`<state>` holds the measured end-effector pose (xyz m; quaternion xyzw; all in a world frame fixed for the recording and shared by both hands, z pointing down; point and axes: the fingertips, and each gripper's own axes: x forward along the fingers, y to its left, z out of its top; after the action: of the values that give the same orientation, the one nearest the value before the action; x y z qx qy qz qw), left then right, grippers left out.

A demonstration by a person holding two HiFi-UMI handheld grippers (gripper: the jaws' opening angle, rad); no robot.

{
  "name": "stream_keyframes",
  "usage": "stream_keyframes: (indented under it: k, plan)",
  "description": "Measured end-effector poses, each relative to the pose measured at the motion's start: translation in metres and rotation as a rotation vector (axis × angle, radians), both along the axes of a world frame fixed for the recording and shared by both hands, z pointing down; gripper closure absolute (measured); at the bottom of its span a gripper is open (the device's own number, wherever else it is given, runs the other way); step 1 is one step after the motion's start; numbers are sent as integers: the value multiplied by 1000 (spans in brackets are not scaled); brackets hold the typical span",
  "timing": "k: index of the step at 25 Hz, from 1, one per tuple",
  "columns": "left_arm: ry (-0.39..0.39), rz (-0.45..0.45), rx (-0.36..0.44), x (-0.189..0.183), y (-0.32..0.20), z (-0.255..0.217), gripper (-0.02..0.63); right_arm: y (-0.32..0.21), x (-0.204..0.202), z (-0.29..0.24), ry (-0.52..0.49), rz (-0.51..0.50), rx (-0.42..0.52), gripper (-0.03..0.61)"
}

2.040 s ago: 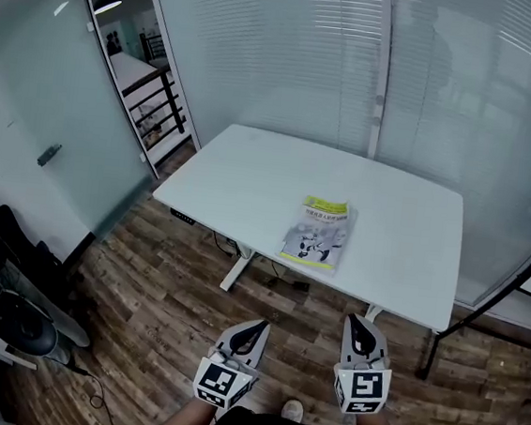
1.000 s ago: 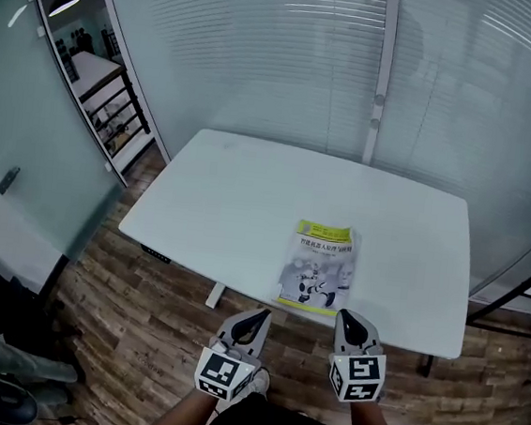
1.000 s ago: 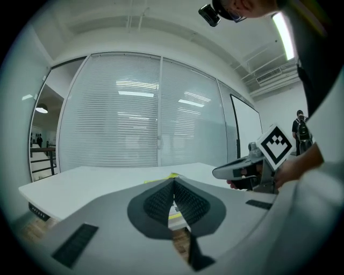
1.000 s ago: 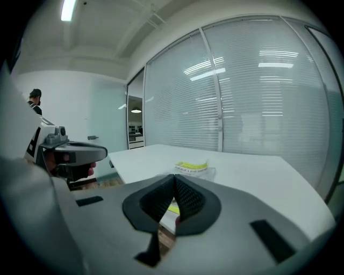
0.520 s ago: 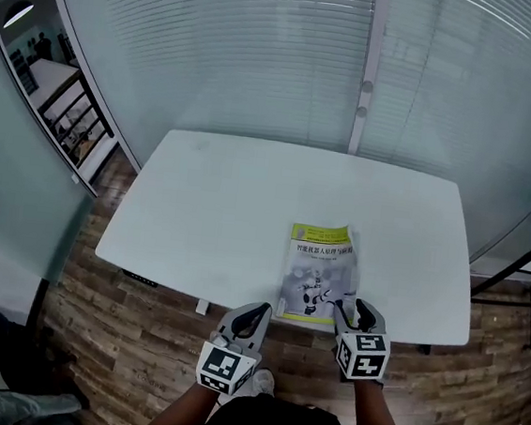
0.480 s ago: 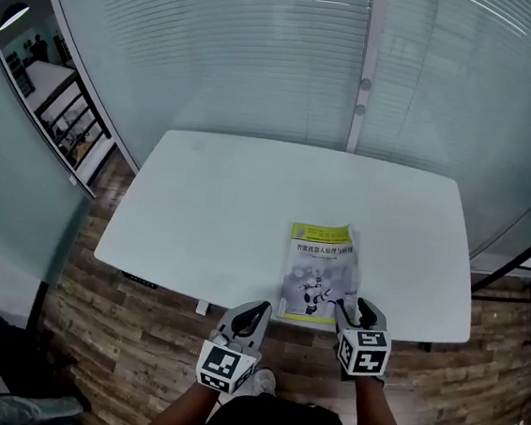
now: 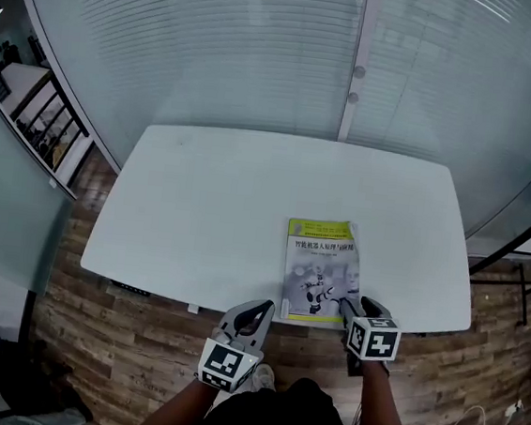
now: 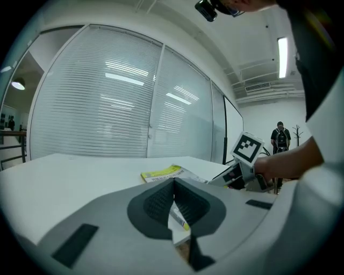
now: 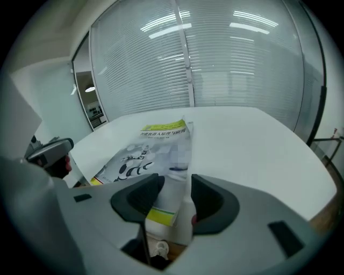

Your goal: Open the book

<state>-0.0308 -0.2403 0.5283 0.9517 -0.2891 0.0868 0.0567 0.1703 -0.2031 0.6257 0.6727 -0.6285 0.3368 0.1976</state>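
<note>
A closed book (image 7: 318,264) with a yellow-green top band and a grey cover picture lies on the white table (image 7: 219,202), near its front edge. My right gripper (image 7: 350,305) is at the book's near right corner. Its jaws have just been opening and now stand open. In the right gripper view (image 9: 174,185) the book (image 9: 156,145) corner shows between the jaws, and the pads do not press on it. My left gripper (image 7: 255,311) hovers at the table's front edge, left of the book, shut and empty (image 8: 173,185). From there the book (image 8: 164,173) and the right gripper (image 8: 239,172) are seen ahead.
Glass walls with blinds (image 7: 263,56) stand behind the table. Wooden floor (image 7: 120,342) lies below its front edge. A black frame leg (image 7: 516,252) slants at the right. A person (image 8: 279,140) stands far off in the left gripper view.
Both grippers have come forward to the table's front edge. The right one has dropped to the book's near right corner and its jaws have opened. The left stays shut.
</note>
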Motion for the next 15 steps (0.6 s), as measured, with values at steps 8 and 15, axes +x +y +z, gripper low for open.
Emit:
stream_keyframes:
  k: [8,15]
  plan:
    - [-2,-17,-27,1,-5,8,603,-11,3,7,-164,-24,-59,377]
    - [-14,-71,-28,7,-11,7,603,-14,0,8,-225,-31,-113,416]
